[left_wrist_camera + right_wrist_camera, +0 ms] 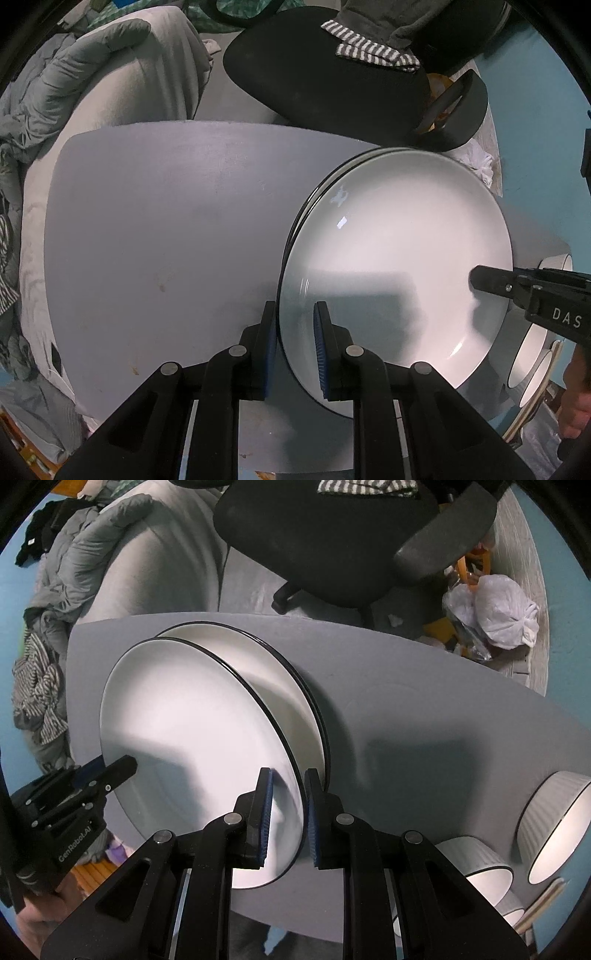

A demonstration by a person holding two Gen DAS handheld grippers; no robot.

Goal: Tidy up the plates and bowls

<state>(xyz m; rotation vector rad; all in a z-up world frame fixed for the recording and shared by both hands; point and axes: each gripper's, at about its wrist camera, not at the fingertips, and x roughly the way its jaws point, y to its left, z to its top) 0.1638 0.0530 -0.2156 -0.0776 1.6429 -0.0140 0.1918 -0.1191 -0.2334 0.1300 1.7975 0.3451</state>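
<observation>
A white plate with a thin black rim (399,258) (184,731) is held tilted above a stack of like plates (295,686) on the grey table (166,240). My left gripper (295,350) straddles the plate's left rim, jaws a little apart with the rim between the blue pads. My right gripper (288,819) straddles its right rim the same way, and also shows in the left wrist view (480,278). White ribbed bowls with black rims (554,823) (532,354) lie on their sides at the table's right end.
A black office chair (325,74) (332,535) stands behind the table. A grey sofa with bedding (110,74) is at the far left. Plastic bags (495,609) lie on the floor at the far right.
</observation>
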